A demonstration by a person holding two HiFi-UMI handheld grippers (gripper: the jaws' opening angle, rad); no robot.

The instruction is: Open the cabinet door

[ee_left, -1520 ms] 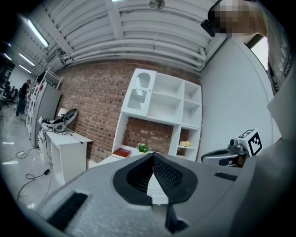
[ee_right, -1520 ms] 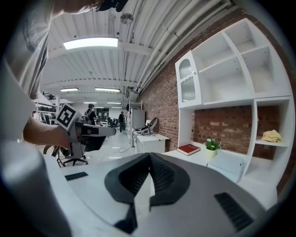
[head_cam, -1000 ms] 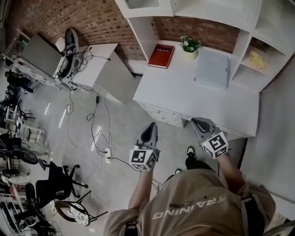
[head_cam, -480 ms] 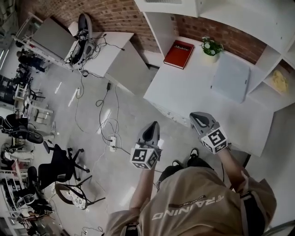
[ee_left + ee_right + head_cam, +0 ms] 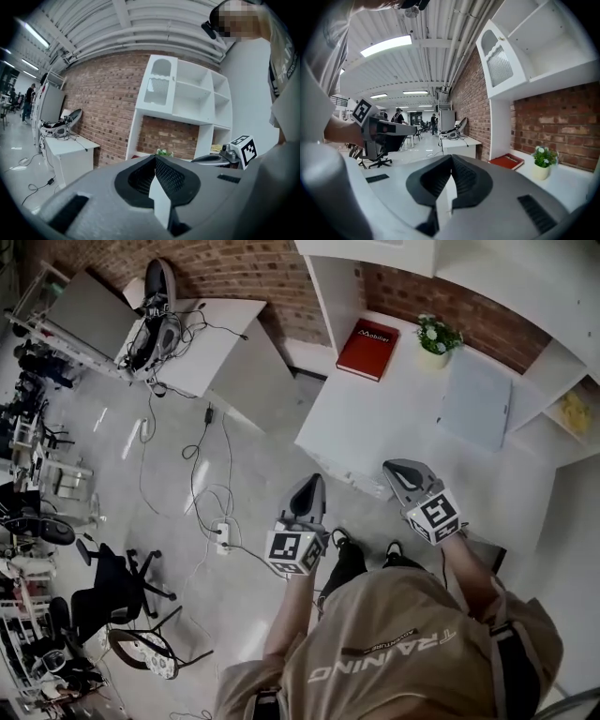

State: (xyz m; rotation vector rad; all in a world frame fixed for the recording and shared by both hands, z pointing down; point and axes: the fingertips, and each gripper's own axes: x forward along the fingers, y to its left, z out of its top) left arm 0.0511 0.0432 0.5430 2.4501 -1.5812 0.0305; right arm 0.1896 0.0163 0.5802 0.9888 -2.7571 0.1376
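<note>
The left gripper and the right gripper both have their jaws pressed together on nothing, level before the white desk. The cabinet door fronts the shelf unit's upper-left compartment. A side cubby holds a yellow object, and a pot holds a small plant.

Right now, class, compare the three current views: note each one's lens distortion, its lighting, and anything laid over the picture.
Head view: wide lens, the desk edges splay outward; light even, shadows soft. Left gripper view: fisheye inside a dark round border, the shelves lean; a mosaic patch sits top right. Right gripper view: same fisheye; the ceiling lamp burns out to white.
</note>
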